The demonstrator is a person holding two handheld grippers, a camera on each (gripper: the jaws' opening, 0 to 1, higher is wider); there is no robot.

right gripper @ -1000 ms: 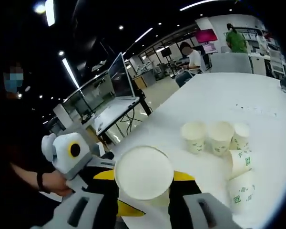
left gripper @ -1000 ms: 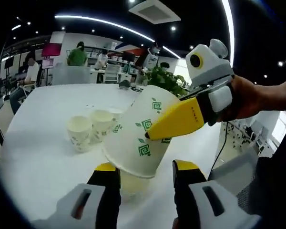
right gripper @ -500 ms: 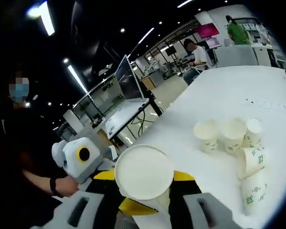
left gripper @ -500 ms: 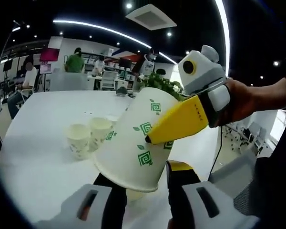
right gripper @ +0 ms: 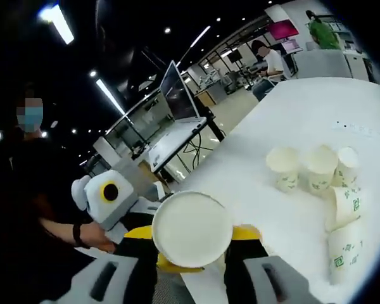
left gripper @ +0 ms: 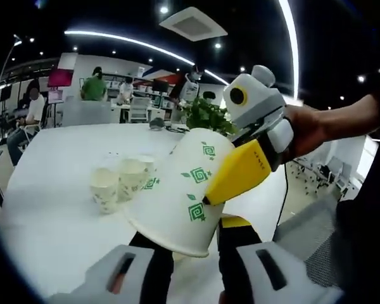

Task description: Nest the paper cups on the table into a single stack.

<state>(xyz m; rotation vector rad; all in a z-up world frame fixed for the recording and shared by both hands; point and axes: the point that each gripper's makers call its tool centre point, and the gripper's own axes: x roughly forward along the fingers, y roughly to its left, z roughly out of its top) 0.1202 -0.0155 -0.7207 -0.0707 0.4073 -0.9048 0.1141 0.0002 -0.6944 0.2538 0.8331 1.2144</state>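
A white paper cup with green marks (left gripper: 177,190) hangs over my left gripper (left gripper: 191,248), mouth towards it. My right gripper (right gripper: 191,233) is shut on this held cup (right gripper: 191,229), whose flat base faces the right gripper view. In the left gripper view the right gripper's yellow jaw lies across the cup's side. My left jaws stand close together under the cup's rim, shut on a second paper cup (left gripper: 177,256) that is almost hidden. Three more upright cups (left gripper: 123,180) stand together on the white table (left gripper: 50,215). Beside those upright cups (right gripper: 316,168), two lie tipped over (right gripper: 343,228).
The table's near edge (right gripper: 202,190) runs beside an aisle with a desk and open laptop (right gripper: 177,101). A green plant (left gripper: 206,114) stands past the far side of the table. People sit at desks in the background (left gripper: 92,88).
The left jaws have drawn closer together. The cup in the right gripper has moved down over them, hiding most of the cup between them. Both views have shifted slightly.
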